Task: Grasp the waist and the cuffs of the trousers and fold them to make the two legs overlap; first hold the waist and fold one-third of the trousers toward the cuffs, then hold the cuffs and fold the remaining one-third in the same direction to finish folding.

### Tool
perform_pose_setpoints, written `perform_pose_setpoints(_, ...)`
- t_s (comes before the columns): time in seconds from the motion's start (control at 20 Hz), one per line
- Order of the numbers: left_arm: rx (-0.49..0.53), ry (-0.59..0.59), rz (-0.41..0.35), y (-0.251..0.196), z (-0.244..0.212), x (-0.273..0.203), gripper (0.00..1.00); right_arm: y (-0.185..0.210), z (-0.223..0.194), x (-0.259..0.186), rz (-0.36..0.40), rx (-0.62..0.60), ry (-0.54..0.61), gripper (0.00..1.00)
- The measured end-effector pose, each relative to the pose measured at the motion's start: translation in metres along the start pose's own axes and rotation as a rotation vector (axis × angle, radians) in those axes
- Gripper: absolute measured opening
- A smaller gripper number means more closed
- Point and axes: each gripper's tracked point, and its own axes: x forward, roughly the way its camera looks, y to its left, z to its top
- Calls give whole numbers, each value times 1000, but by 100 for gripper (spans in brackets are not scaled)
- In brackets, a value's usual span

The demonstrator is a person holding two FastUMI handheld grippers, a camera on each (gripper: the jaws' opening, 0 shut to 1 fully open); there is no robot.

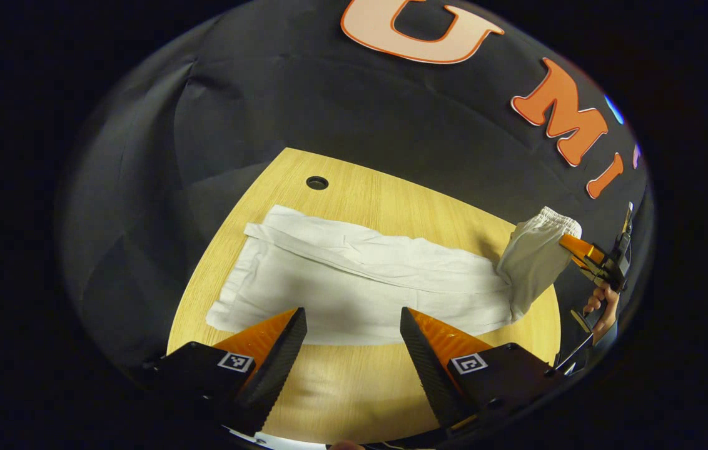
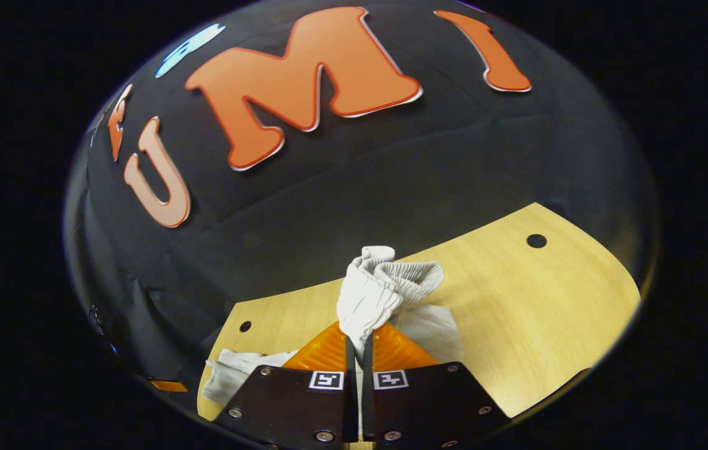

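Note:
White trousers [image 1: 354, 281] lie lengthwise across the wooden table [image 1: 354, 387], legs overlapped, cuffs to the left. My left gripper [image 1: 353, 322] hovers open just above the trousers' near edge, nothing between its fingers. At the right, the elastic waist [image 1: 538, 250] is lifted off the table by my right gripper [image 1: 570, 245], held by a hand [image 1: 601, 306]. In the right gripper view, the bunched waist [image 2: 379, 290] rises from between the shut fingers of my right gripper [image 2: 359, 340], and more white cloth [image 2: 235, 372] trails down to the left.
The table has a small round hole [image 1: 317, 182] near its far edge, and two holes [image 2: 536, 240] show in the right gripper view. Bare wood lies in front of the trousers and beyond them. Black cloth wall surrounds the table.

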Motion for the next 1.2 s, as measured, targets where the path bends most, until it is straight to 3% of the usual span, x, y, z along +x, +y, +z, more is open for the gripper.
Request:
perform_pose_setpoints(0.05,-13,2,-3,0,0,-1,100,0,-2,1,18,-18,12,3)
perform_pose_setpoints(0.25,-48,9,7,10,-4,0,100,-4,-3,-1,67,-77,63,3)
perform_pose_setpoints(0.55,-136,34,9,14,-11,4,100,-13,2,-14,71,-178,140,4)
perform_pose_setpoints(0.75,-203,65,-18,11,-17,7,100,-20,17,-31,85,-223,197,14)
perform_pose_setpoints(0.85,-243,92,-51,7,-21,7,99,-20,23,-44,92,-223,232,27)
perform_pose_setpoints(0.95,-281,136,-79,4,-27,10,99,-5,37,-67,171,-175,275,44)
perform_pose_setpoints(1.0,-302,146,-89,6,-29,11,100,-4,46,-76,187,-176,277,62)
perform_pose_setpoints(1.2,-466,158,-120,8,-36,23,99,-9,50,-85,143,-228,253,78)
